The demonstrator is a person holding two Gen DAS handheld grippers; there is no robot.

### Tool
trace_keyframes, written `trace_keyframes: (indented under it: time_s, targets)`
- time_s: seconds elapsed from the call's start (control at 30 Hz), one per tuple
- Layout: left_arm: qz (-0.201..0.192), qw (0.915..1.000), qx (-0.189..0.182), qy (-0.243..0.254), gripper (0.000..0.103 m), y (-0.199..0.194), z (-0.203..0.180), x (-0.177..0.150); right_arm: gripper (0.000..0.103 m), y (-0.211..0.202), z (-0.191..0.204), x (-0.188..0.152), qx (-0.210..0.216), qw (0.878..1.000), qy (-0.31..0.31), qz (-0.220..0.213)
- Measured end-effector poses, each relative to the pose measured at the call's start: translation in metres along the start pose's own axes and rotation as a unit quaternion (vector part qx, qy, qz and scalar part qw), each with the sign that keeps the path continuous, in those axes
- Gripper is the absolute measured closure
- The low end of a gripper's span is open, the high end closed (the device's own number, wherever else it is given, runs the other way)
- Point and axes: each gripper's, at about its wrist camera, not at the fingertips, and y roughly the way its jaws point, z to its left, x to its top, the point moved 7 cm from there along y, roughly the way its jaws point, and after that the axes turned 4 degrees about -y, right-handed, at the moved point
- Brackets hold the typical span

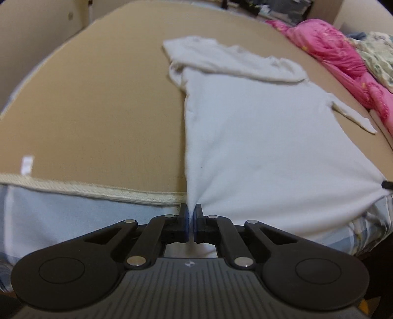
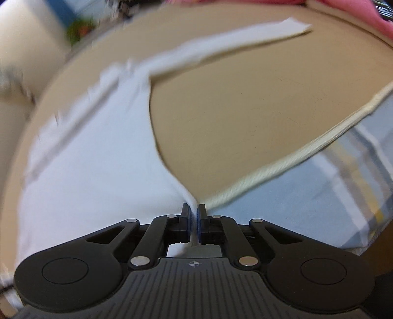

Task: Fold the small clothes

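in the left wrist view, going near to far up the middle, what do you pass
left tool pinching the near corner of the white shirt → the shirt's body → its sleeve folded across the top → bare tan mat → blurred clutter at the far edge

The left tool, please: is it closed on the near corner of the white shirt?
Yes, the left tool pinches the white shirt at its near corner, cloth gathering between its closed fingers.
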Motion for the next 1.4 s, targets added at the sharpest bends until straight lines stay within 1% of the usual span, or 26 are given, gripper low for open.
trace_keyframes:
  time_s: [0.03,0.1,0.17,0.2,0.23,0.27,0.3,0.33,0.37,0.4,0.47,0.5,0.57,0.6,0.63,0.67,0.73,0.8,0.93,1.03,1.1,1.2,1.27,1.3,1.37,1.4]
  targets:
    - [0.002,1.0000,-0.001,-0.002,0.100,-0.002,-0.002,-0.003,0.099,0.000,-0.003,-0.002,-0.009,1.000,-0.004,0.004]
    - [0.016,0.9998,0.012,-0.002,0.099,0.002,-0.002,-0.009,0.099,0.010,-0.006,-0.009,-0.020,0.999,-0.002,0.035]
    - [0.041,0.9987,0.029,0.006,0.096,0.014,-0.001,-0.012,0.099,0.024,-0.006,-0.018,-0.037,0.997,-0.010,0.067]
    - [0.050,0.9974,0.050,0.008,0.095,0.020,0.002,-0.013,0.098,0.028,-0.005,-0.021,-0.043,0.996,-0.014,0.077]
    - [0.040,0.9967,0.070,0.007,0.095,0.020,0.005,-0.010,0.097,0.029,-0.005,-0.022,-0.058,0.995,-0.021,0.079]
    - [0.021,0.9970,0.074,0.006,0.093,0.015,0.005,-0.005,0.091,0.027,-0.005,-0.020,-0.079,0.994,-0.028,0.064]
    - [-0.003,0.9979,0.065,0.002,0.091,0.007,0.004,0.002,0.086,0.020,-0.004,-0.015,-0.101,0.993,-0.038,0.037]
    - [-0.027,0.9986,0.046,-0.002,0.084,-0.001,0.001,0.008,0.084,0.013,-0.001,-0.010,-0.112,0.992,-0.048,0.014]
    - [-0.046,0.9987,0.023,-0.004,0.077,-0.007,-0.004,0.013,0.076,0.008,0.005,-0.007,-0.110,0.992,-0.058,-0.005]
    - [-0.054,0.9985,0.004,-0.003,0.075,-0.010,-0.010,0.016,0.068,0.006,0.012,-0.004,-0.097,0.993,-0.067,-0.016]
    - [-0.040,0.9989,-0.025,0.005,0.072,-0.002,-0.024,0.014,0.064,0.009,0.029,-0.004,-0.044,0.995,-0.082,-0.020]
    - [-0.018,0.9992,-0.034,0.008,0.068,0.006,-0.030,0.009,0.062,0.015,0.038,-0.008,-0.016,0.996,-0.089,-0.005]
    - [0.044,0.9984,-0.027,0.024,0.044,0.030,-0.038,-0.005,0.055,0.037,0.052,-0.022,0.019,0.993,-0.103,0.052]
    - [0.068,0.9968,-0.010,0.039,0.045,0.040,-0.039,-0.012,0.055,0.049,0.054,-0.030,0.015,0.990,-0.111,0.086]
    - [0.066,0.9958,0.004,0.063,0.044,0.042,-0.043,-0.014,0.055,0.059,0.053,-0.037,-0.003,0.987,-0.120,0.105]
    - [0.056,0.9955,0.013,0.075,0.044,0.039,-0.047,-0.011,0.056,0.061,0.055,-0.037,-0.011,0.986,-0.129,0.101]
    - [0.011,0.9957,0.016,0.091,0.040,0.025,-0.055,0.000,0.056,0.051,0.065,-0.028,-0.016,0.987,-0.141,0.072]
    - [-0.035,0.9944,0.019,0.098,0.036,0.013,-0.060,0.012,0.056,0.034,0.079,-0.010,-0.009,0.987,-0.158,0.015]
    - [-0.119,0.9890,0.030,0.082,0.022,-0.005,-0.067,0.038,0.056,0.002,0.107,0.031,0.023,0.983,-0.161,-0.082]
    - [-0.166,0.9820,0.040,0.082,0.020,-0.013,-0.076,0.052,0.054,-0.026,0.129,0.069,0.061,0.973,-0.160,-0.152]
    - [-0.180,0.9795,0.037,0.083,0.020,-0.017,-0.085,0.052,0.048,-0.033,0.145,0.095,0.078,0.964,-0.182,-0.179]
    - [-0.191,0.9766,0.057,0.082,0.020,-0.016,-0.092,0.057,0.046,-0.009,0.163,0.123,0.091,0.952,-0.230,-0.181]
    - [-0.191,0.9768,0.070,0.068,0.019,-0.010,-0.093,0.063,0.046,0.011,0.162,0.127,0.093,0.951,-0.235,-0.179]
    - [-0.186,0.9780,0.071,0.061,0.019,-0.007,-0.093,0.067,0.046,0.024,0.156,0.125,0.094,0.957,-0.223,-0.161]
    - [-0.183,0.9784,0.083,0.048,0.019,0.000,-0.092,0.077,0.047,0.044,0.153,0.129,0.076,0.975,-0.177,-0.108]
    - [-0.184,0.9777,0.093,0.043,0.019,0.000,-0.086,0.081,0.048,0.048,0.152,0.136,0.090,0.978,-0.154,-0.103]
